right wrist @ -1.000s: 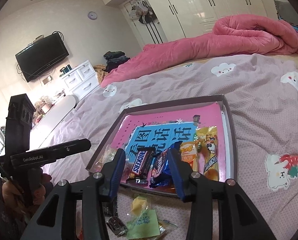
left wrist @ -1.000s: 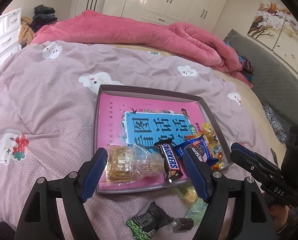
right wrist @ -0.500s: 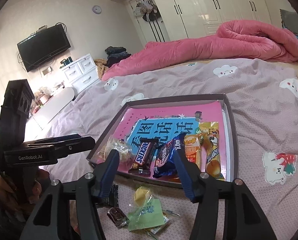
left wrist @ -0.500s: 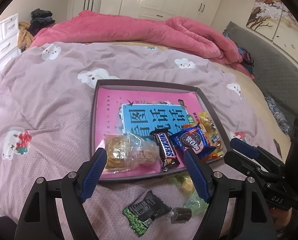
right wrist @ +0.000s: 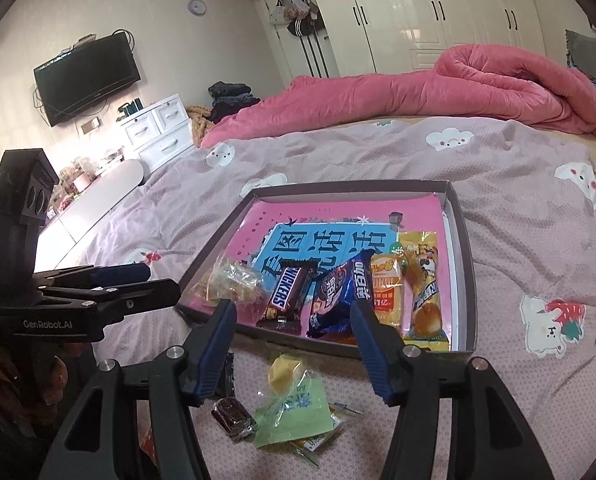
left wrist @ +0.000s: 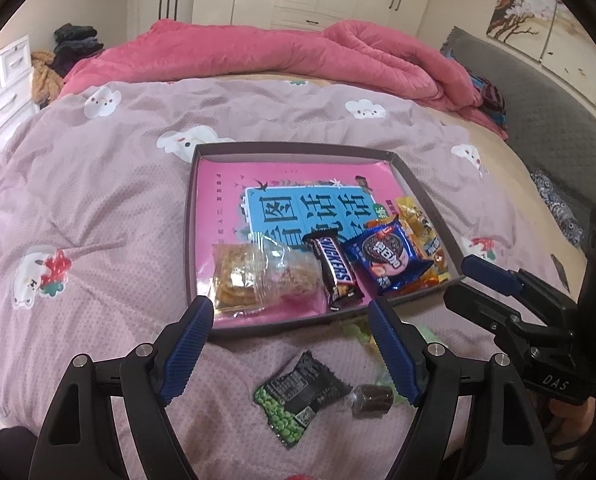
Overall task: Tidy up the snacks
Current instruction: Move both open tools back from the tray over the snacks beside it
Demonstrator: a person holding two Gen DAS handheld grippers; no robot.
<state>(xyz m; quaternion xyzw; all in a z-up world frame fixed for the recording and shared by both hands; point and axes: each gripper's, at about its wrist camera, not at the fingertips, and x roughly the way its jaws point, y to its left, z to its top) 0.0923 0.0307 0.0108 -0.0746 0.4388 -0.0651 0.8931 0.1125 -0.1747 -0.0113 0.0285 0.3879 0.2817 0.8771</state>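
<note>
On the bed (left wrist: pixel 98 184), taking the shallow grey tray (left wrist: pixel 202 336) as my landmark: five snacks already lie along its near edge, four or so are loose on the bedspread just in front of it. I judge the sorting roughly half done; I'm between picks.

Left gripper (left wrist: pixel 288 346): jaws wide, nothing between the pads, hovering over the tray's near rim. Right gripper (right wrist: pixel 294 350): jaws at a middling gap, empty, over the same rim further along (it also shows at the right edge of the left wrist view).

Inside the tray, from its left: clear bag of golden biscuits (left wrist: pixel 254 280), Snickers bar (left wrist: pixel 334 270), blue Oreo pack (left wrist: pixel 390 258), orange packet (right wrist: pixel 386 290), yellow bun packet (right wrist: pixel 424 300) nearest the right wall.

In front of the tray: black-and-green pea sachet (left wrist: pixel 300 394), small dark brown sweet (left wrist: pixel 370 400) touching its right corner, yellow sweet (right wrist: pixel 286 370) and pale green sachet (right wrist: pixel 294 412) just right of those.

Next move, my judgement: drop the left gripper onto the pea sachet, which sits almost between its fingers; it is flat on soft bedding, so pinch an edge and lift. The right could take the yellow sweet.

Legible: "SNICKERS"; "OREO" plus Chinese characters on the blue pack; big Chinese characters on the blue panel lining the tray; "GenRobot.AI" and "DAS" on the gripper bodies. Sachet print too small.
</note>
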